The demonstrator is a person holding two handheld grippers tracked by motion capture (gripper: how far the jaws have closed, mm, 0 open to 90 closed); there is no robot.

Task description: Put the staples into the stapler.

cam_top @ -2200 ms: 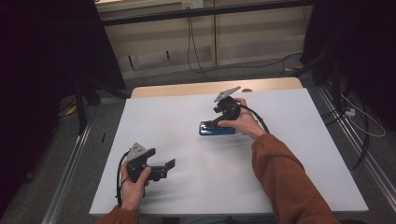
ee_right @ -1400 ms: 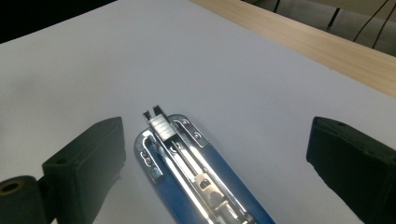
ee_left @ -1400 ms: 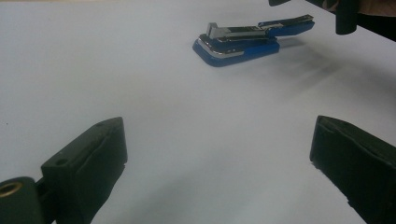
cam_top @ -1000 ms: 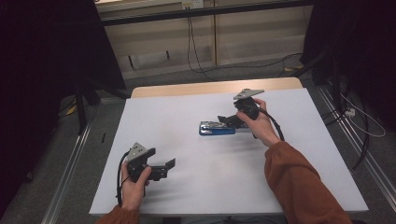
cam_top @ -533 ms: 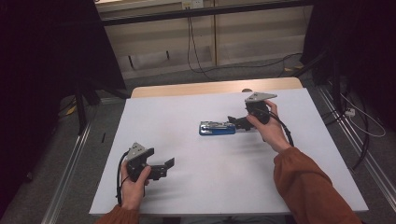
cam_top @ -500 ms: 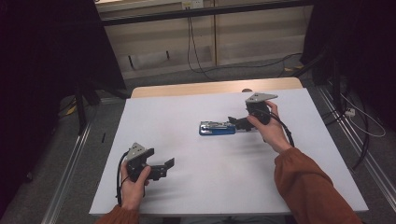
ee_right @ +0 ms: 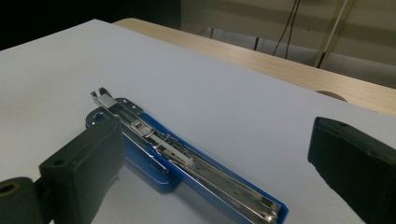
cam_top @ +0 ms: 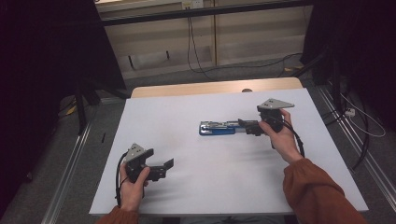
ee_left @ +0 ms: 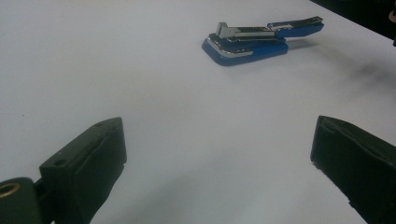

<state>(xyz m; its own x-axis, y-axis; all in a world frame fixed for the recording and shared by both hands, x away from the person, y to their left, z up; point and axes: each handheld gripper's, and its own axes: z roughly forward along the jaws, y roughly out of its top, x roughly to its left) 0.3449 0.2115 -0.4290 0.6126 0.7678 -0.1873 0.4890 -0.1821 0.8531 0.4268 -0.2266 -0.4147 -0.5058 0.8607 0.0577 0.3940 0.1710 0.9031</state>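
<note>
One blue stapler (cam_top: 223,127), swung wide open, flat in the middle of the white table (cam_top: 187,196). Two grippers: right gripper (cam_top: 254,128) at its far end, jaws apart, holding nothing; left gripper (cam_top: 164,169) well apart, jaws apart too. Best to grip slowly, around the metal part, without tipping.

High view: above the near edge, looks forward and down over the whole white surface (cam_top: 187,116).
Left tool view: low over the surface, faces the blue stapler (ee_left: 252,39) from well off.
Right tool view: low, close over the stapler.
Shared: stapler and surface.
</note>
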